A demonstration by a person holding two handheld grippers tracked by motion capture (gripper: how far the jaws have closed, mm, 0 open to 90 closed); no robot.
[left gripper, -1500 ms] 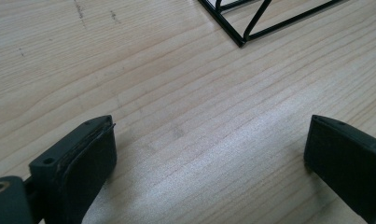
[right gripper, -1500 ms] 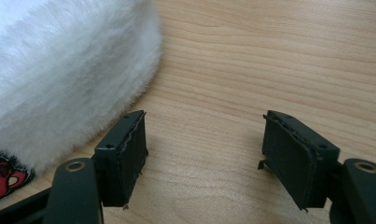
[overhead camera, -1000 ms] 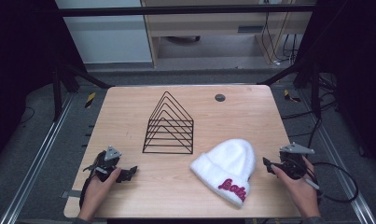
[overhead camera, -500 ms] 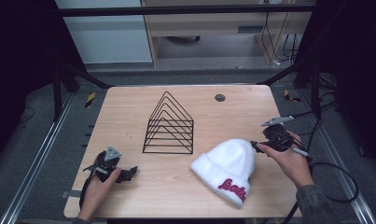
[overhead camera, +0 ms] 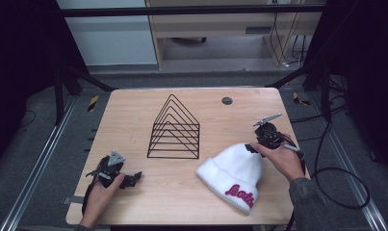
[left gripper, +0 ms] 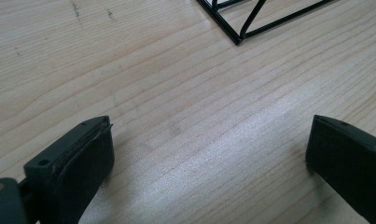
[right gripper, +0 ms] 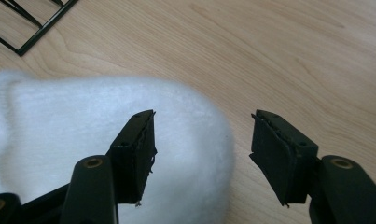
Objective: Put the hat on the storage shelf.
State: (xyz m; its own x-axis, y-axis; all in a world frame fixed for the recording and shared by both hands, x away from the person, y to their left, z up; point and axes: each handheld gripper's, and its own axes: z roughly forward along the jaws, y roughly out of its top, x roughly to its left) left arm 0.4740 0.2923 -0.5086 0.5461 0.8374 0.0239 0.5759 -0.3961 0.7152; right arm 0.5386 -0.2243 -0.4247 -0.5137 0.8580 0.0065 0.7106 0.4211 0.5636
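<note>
A white knit beanie [overhead camera: 232, 171] with pink lettering lies on the wooden table [overhead camera: 134, 115] at the front right. My right gripper [overhead camera: 252, 147] hovers at the beanie's upper right edge, open; in the right gripper view its jaws straddle the rounded end of the beanie [right gripper: 83, 130], one jaw over the fabric and the other over bare wood. My left gripper [overhead camera: 134, 178] rests open on the table at the front left with nothing between its jaws. In the left gripper view its gripper [left gripper: 209, 154] looks over bare wood.
A black wire rack [overhead camera: 174, 130] of nested triangles stands mid-table; its corner [left gripper: 239, 35] lies ahead of the left gripper and another corner [right gripper: 27, 35] shows beyond the beanie. A small dark disc [overhead camera: 226, 100] lies at the back. Cables trail off the table's right side.
My right gripper has travelled from the table's right front edge up and leftward to the beanie's top edge. The left gripper and the beanie have stayed put.
</note>
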